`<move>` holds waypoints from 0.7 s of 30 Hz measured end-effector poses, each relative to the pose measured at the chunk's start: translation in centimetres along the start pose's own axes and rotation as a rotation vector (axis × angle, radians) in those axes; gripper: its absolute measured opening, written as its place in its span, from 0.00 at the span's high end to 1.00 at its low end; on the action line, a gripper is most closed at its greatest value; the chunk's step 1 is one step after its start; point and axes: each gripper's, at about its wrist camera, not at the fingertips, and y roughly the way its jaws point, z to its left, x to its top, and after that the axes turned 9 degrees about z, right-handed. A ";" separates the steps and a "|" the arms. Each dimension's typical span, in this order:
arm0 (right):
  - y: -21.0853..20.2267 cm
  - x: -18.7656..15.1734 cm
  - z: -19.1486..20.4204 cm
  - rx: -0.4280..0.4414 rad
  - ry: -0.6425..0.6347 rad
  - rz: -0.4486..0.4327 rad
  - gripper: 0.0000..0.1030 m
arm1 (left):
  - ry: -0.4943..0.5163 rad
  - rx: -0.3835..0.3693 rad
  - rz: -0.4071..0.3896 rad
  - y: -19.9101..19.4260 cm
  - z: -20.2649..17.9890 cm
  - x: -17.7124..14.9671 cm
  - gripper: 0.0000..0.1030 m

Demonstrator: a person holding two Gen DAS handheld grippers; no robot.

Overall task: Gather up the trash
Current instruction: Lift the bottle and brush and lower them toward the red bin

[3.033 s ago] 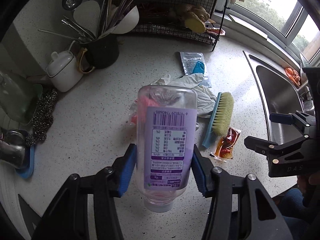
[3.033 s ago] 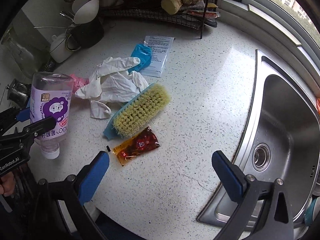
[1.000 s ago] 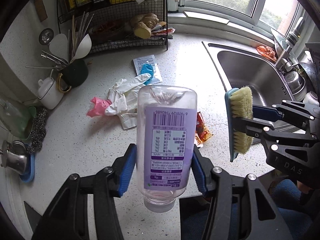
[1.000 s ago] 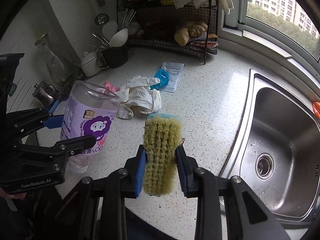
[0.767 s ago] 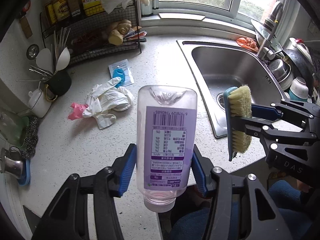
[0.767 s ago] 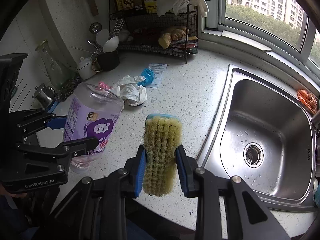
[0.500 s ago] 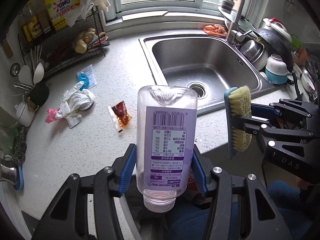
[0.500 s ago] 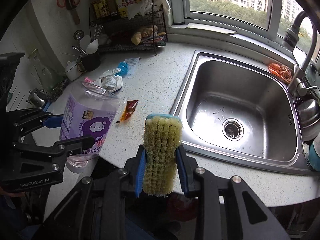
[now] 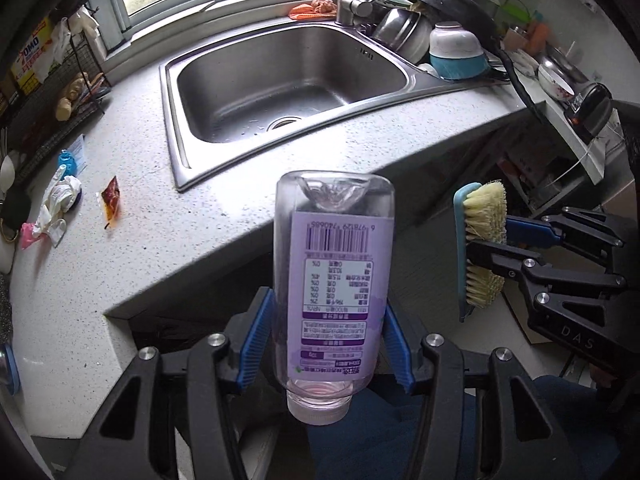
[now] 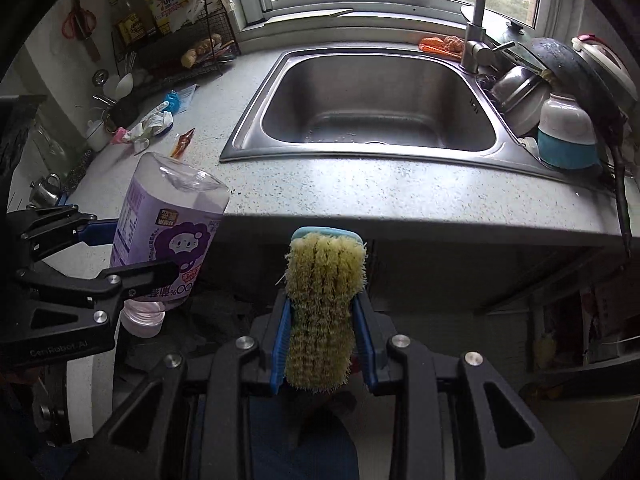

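My left gripper (image 9: 326, 340) is shut on a clear plastic bottle (image 9: 334, 276) with a purple label, held cap-down in front of the counter's edge. The same bottle (image 10: 168, 240) shows at the left of the right wrist view. My right gripper (image 10: 324, 332) is shut on a scrub brush (image 10: 322, 308) with yellow bristles and a blue back; that brush (image 9: 478, 240) appears to the right in the left wrist view. On the counter lie a red sauce packet (image 9: 111, 196), crumpled white gloves (image 9: 56, 204), a pink scrap (image 9: 28, 236) and a blue packet (image 9: 66, 160).
A steel sink (image 10: 380, 100) with a tap (image 10: 474, 40) sits in the speckled counter (image 10: 400, 188). Stacked pots and bowls (image 10: 560, 120) crowd its right side. A wire rack (image 10: 172, 52) and utensil cup (image 10: 116, 108) stand at the far left. Dark open space lies below the counter.
Both grippers have swung away from the counter's left part, past the sink to beyond the counter's front edge, still holding bottle and brush. The trash on the counter now lies far off to the left.
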 end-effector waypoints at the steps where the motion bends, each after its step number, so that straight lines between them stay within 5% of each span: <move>1: 0.0 -0.5 -0.4 0.002 0.021 0.006 0.73 | 0.014 -0.005 0.009 0.3 -0.6 -0.1 0.51; 10: 3.5 -2.2 -1.8 -0.008 0.109 0.070 0.73 | 0.065 -0.032 0.148 7.3 -3.0 -0.5 0.51; 21: 16.2 -4.9 -3.7 0.000 0.089 0.162 0.73 | -0.007 -0.043 0.247 21.4 -2.7 -2.6 0.51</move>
